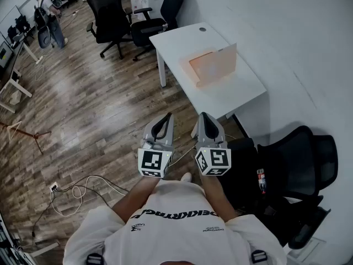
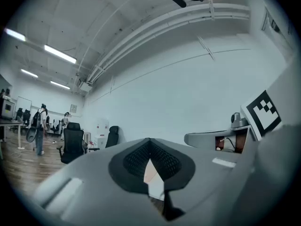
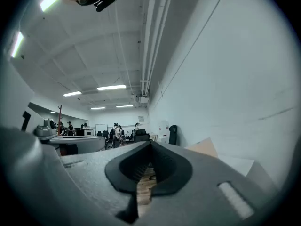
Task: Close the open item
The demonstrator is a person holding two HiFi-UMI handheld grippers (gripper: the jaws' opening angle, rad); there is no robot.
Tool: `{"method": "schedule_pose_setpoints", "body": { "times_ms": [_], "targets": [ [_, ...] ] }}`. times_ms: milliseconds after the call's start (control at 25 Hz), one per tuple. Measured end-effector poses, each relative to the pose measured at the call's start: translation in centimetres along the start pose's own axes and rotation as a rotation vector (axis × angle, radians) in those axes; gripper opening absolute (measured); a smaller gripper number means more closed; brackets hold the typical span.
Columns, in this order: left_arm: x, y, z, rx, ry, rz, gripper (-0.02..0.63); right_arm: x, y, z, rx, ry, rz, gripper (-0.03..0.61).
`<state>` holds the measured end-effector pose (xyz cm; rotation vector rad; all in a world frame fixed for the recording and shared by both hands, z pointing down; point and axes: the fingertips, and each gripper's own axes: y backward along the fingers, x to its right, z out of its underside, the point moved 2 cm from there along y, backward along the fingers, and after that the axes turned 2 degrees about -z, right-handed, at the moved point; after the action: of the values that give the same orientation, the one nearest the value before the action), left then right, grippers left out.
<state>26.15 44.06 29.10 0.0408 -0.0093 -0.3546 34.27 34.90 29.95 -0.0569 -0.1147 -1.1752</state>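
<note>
An open laptop (image 1: 212, 65) with a pale orange lid stands on a white table (image 1: 182, 40) ahead of me, its screen upright. My left gripper (image 1: 167, 116) and right gripper (image 1: 204, 116) are held side by side in front of my chest, well short of the table, pointing level toward it. Both are shut with nothing between the jaws. In the left gripper view the left gripper (image 2: 150, 142) shows a sliver of the laptop (image 2: 150, 171) through the gap below its tips. In the right gripper view the laptop (image 3: 203, 149) sits right of the right gripper (image 3: 150, 145).
A black office chair (image 1: 298, 170) stands close at my right, beside the table's near end. Two more black chairs (image 1: 113, 15) are past the table's far end. Cables (image 1: 77, 192) lie on the wooden floor at my left. A white wall runs along the right.
</note>
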Motion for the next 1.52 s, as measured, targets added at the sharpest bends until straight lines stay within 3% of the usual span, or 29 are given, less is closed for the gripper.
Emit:
{"method": "schedule_pose_setpoints", "body": {
  "times_ms": [360,800,1080,1520],
  "targets": [
    [1.4,-2.0,0.8,-0.024,-0.001,-0.012,-0.002,2.0,-0.8,0.0,0.021,-0.013,-0.032,-0.003],
    [2.0,-4.0,2.9,-0.058,-0.035,-0.083,-0.002,5.1,-2.2,1.1,0.006,-0.008,-0.049,-0.003],
    [-1.6,-7.9,5.0,-0.084,-0.003,-0.075,-0.002,5.4,-7.4,2.8,-0.028,-0.003,-0.046,-0.005],
    [-12.0,-19.4,4.9,-0.081,0.012,0.078,-0.002,6.3,-21.4,2.3,-0.022,-0.003,0.116,-0.003]
  ]
}}
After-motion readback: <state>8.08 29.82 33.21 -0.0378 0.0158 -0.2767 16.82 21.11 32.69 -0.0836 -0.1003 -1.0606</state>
